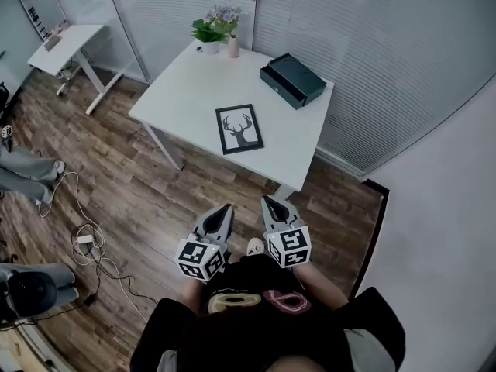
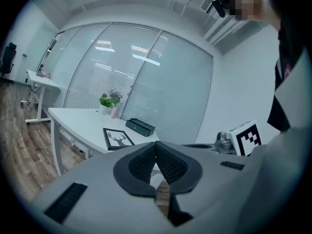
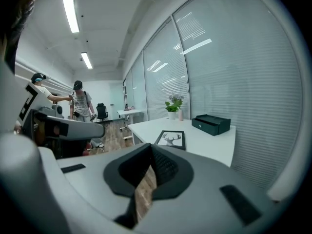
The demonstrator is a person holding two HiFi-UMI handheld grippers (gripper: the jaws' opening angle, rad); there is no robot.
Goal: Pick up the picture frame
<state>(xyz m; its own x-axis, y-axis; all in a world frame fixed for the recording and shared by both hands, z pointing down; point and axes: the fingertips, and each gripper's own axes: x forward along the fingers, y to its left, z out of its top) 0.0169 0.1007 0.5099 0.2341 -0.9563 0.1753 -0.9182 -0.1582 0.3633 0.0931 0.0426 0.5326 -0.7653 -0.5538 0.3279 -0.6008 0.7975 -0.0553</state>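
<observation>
The picture frame [image 1: 239, 129], black-edged with a stag's head print, lies flat on the white table [image 1: 182, 91], close to the table edge nearest me and a little right of its middle. Nothing touches it. Behind it, toward the far right corner, sits a dark box [image 1: 292, 80], well apart from the frame, and at the far edge by the blinds stand a potted plant [image 1: 207, 32] and a small pink vase of flowers [image 1: 233, 45], side by side. I have both grippers low in front of my body, over the wooden floor [image 1: 147, 184] and short of the table, both aimed toward it. The left gripper [image 1: 227, 207] has its jaws pressed together with nothing in them; its own view shows the ribbed pads meeting and only floor behind them. The right gripper [image 1: 265, 201] is the same, jaws closed and empty, just beside the left one. Off to the left a second white desk [image 1: 66, 43] stands near the wall, and loose cables [image 1: 89, 242] trail across the floor. In the right gripper view two people [image 3: 80, 101] stand far down the room
</observation>
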